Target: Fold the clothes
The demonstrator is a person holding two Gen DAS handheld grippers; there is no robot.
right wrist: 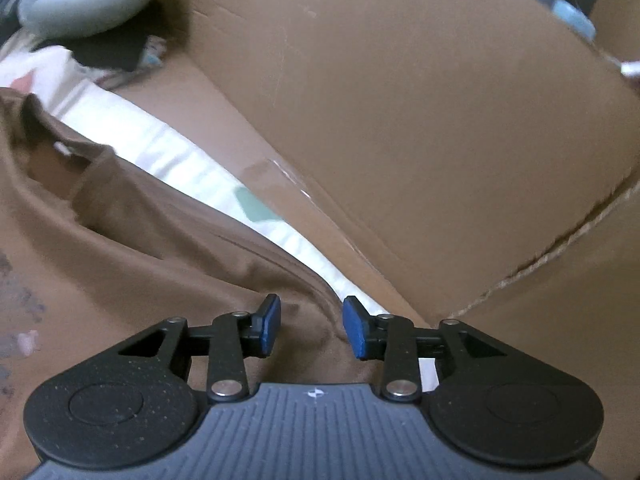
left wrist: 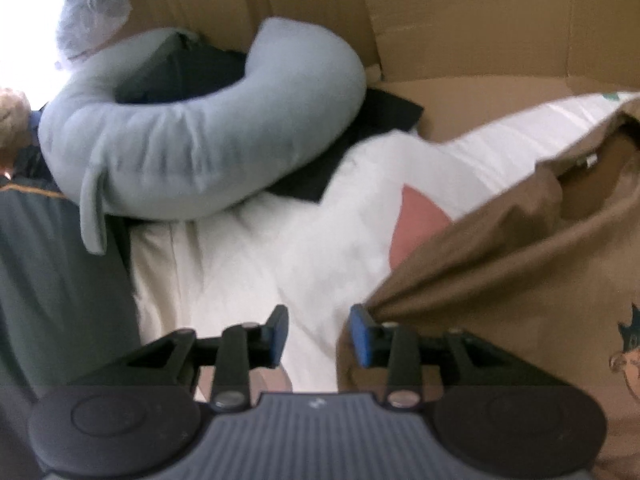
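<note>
A brown T-shirt (left wrist: 500, 260) lies spread on white bedding (left wrist: 260, 248), neck opening (left wrist: 588, 184) toward the cardboard wall and a cartoon print (left wrist: 628, 352) at the right edge. My left gripper (left wrist: 319, 336) hovers over the shirt's left shoulder corner. Its jaws are apart; bunched brown cloth touches the outside of the right pad (left wrist: 362, 336), and only white bedding shows in the gap. In the right wrist view the same shirt (right wrist: 140, 260) fills the left side. My right gripper (right wrist: 312, 330) is open above the other shoulder edge, with a fold of cloth below the gap, unpinched.
A grey U-shaped neck pillow (left wrist: 180, 148) rests on dark cloth (left wrist: 360, 148) at the back left. A grey-green garment (left wrist: 52, 260) lies along the left edge. Cardboard walls (right wrist: 400, 120) rise close behind and to the right of the bedding.
</note>
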